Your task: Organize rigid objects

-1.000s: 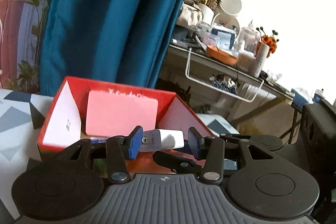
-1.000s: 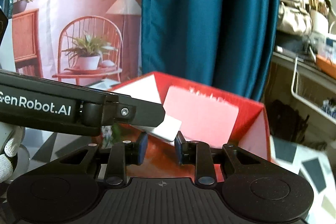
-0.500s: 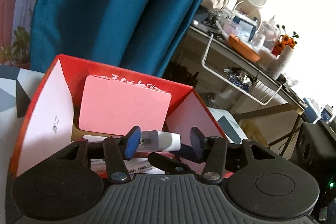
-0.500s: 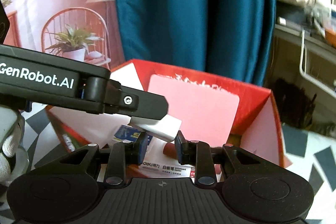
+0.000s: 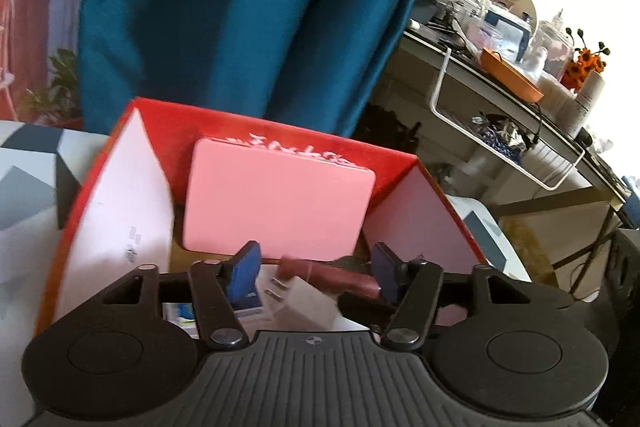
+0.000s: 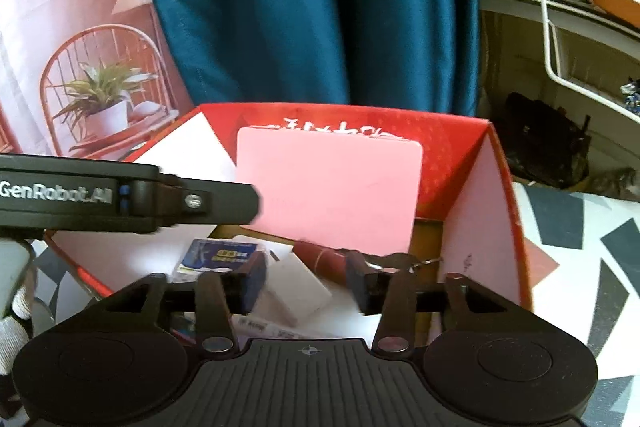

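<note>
An open red box (image 5: pixel 256 131) holds a pink board (image 5: pixel 276 203) that leans on its back wall. My left gripper (image 5: pixel 315 273) hangs over the box and its jaws are opening. A white charger plug (image 5: pixel 298 305) lies loose below them, prongs up, touching neither pad. A dark red cylinder (image 5: pixel 340 275) lies beside it. My right gripper (image 6: pixel 306 281) is over the same red box (image 6: pixel 452 135), jaws also opening. The white charger plug (image 6: pixel 300 291) sits free below them, near the dark red cylinder (image 6: pixel 320 259). One finger (image 6: pixel 216 203) of the left gripper crosses from the left.
A small blue and yellow packet (image 6: pixel 222 253) and printed papers lie on the box floor. A teal curtain (image 5: pixel 240 7) hangs right behind the box. A cluttered desk with a wire rack (image 5: pixel 500 155) stands to the right. A gloved hand (image 6: pixel 12 323) shows at the left edge.
Both grippers moved forward and down over the red box. Their jaws spread, and the white charger plug left the pads and dropped into the box.
</note>
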The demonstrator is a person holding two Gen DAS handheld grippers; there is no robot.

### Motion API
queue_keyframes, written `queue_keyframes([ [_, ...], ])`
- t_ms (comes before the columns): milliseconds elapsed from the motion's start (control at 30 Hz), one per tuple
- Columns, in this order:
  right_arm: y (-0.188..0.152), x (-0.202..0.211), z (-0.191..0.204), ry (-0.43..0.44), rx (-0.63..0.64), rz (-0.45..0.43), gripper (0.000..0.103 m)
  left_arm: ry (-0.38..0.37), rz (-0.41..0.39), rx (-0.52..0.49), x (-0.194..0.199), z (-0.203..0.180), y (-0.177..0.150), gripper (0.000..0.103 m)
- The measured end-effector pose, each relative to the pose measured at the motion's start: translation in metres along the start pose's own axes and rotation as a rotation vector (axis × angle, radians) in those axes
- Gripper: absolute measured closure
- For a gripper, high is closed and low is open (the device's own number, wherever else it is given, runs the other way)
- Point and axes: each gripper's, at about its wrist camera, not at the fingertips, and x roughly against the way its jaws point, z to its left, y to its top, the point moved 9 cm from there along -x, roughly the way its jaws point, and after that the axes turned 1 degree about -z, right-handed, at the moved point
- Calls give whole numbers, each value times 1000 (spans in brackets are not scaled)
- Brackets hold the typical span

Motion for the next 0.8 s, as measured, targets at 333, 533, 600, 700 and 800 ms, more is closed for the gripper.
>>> queue_keyframes([
  [333, 28, 43, 1, -89, -30, -99, 0, 37, -79, -40, 59, 3, 19, 0],
  [533, 51, 79, 14, -162, -34, -147, 0, 117, -108, -34, 100, 2, 39, 0],
  [600, 58, 94, 21, -173, -34, -165, 0, 121, -133, -25, 118, -2, 45, 0],
  [700, 67, 122, 32, -195, -32, -192, 0, 121, -163, -36, 148, -10, 51, 0],
  [800, 69, 153, 43, -181, -45, -202, 0, 151, -200, -92, 181, -23, 53, 0],
])
